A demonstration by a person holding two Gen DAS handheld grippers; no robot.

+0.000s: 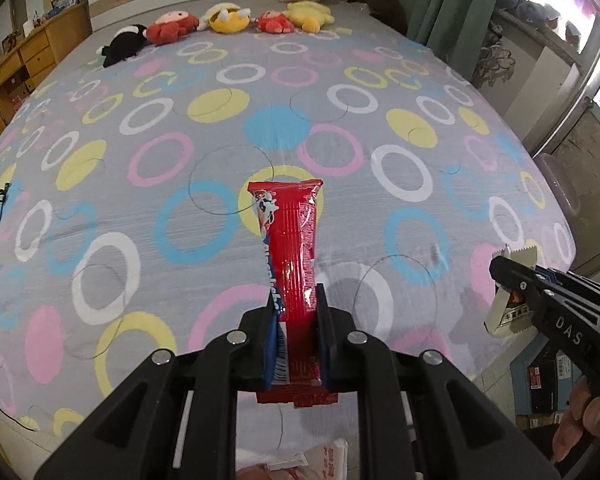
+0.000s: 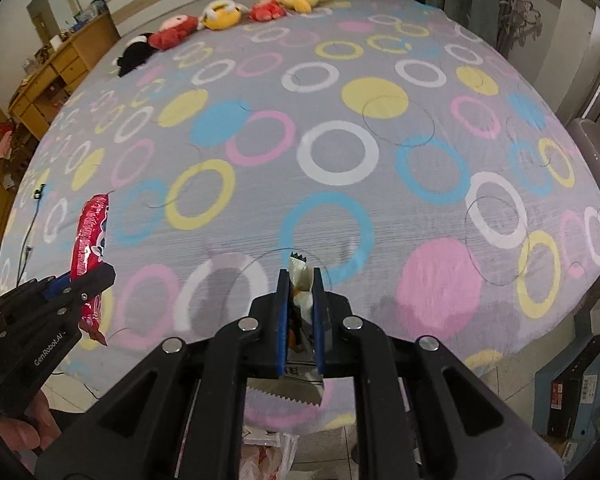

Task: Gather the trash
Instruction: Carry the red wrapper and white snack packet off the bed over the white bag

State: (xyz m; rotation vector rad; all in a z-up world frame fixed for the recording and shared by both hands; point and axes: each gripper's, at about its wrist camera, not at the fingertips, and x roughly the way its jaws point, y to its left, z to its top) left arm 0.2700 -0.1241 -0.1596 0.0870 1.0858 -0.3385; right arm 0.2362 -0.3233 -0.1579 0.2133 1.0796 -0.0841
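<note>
My left gripper is shut on a long red snack wrapper with a cartoon face, held upright above the near edge of the bed; the wrapper also shows in the right wrist view. My right gripper is shut on a small whitish wrapper with a serrated edge, held above the near edge of the bed. The right gripper and its whitish wrapper show at the right of the left wrist view. The left gripper shows at the left of the right wrist view.
The bed has a grey sheet with coloured rings. Several plush toys line its far side. A wooden dresser stands at the left, boxes on the floor at the right. A white plastic bag lies below the grippers.
</note>
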